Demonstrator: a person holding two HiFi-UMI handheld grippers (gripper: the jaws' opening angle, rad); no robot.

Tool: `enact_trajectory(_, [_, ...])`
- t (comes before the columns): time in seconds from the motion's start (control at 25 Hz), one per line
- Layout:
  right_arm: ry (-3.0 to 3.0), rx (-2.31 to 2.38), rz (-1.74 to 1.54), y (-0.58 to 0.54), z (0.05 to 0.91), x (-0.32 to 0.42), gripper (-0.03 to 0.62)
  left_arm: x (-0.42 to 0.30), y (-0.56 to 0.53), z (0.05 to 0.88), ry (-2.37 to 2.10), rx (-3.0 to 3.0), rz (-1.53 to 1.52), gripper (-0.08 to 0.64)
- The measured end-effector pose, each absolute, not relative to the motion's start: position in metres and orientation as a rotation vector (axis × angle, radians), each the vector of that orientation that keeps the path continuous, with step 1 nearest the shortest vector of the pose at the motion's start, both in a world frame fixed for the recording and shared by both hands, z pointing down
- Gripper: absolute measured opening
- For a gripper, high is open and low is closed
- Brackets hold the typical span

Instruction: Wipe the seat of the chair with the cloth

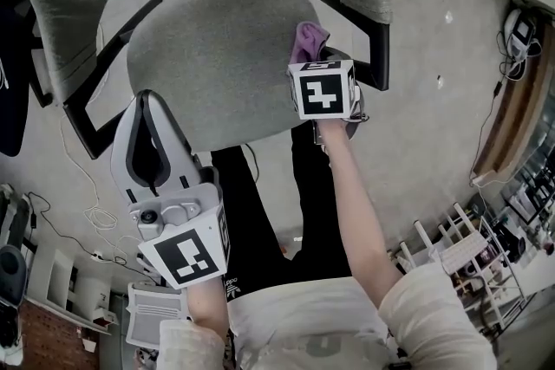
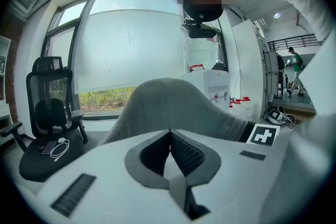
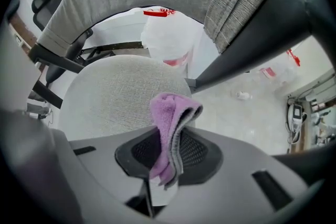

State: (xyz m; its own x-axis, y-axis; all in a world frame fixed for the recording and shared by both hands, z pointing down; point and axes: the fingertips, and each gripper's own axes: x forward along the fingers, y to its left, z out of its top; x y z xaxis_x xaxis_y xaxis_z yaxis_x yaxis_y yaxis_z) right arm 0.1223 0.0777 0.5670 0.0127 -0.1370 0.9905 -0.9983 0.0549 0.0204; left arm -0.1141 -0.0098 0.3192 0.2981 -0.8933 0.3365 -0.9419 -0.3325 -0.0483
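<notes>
Between the jaws of the right claw (image 3: pixel 167 139), a folded purple cloth (image 3: pixel 171 113) is pinched, its free end sticking out over the grey chair seat (image 3: pixel 107 93) near its right edge. It looks soft, light and limp, so gripping across the fold seems best. The left claw (image 2: pixel 169 138) is pressed together and empty.

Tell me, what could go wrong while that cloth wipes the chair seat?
The cloth is a small folded wad pinched in the right gripper's jaws, so it might pull free on the fabric seat. The armrest is close beside that gripper; a wide sweep may knock it.
</notes>
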Motion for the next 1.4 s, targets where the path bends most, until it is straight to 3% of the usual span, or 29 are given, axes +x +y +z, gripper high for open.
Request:
enact_trajectory(0.32, [-1.369, 1.284, 1.138, 0.074, 0.556, 0.119, 0.087, -0.137, -0.003, 0.320, -1.756, 2.354, 0.460, 0.014])
enact_trajectory(0.56, [-1.590, 1.270, 1.140, 0.060, 0.502, 0.080, 0.087, -0.165, 0.005, 0.318, -1.814, 2.306, 0.461, 0.014])
enact_trajectory(0.96, [-1.922, 0.915, 1.263, 0.087, 0.461, -0.098, 0.087, -0.217, 0.026, 0.310, -1.891, 2.281, 0.506, 0.013])
enact_trajectory(1.4, [-1.925, 0.625, 1.422, 0.142, 0.524, -0.225, 0.087, -0.272, 0.041, 0.331, -1.908, 2.221, 0.555, 0.013])
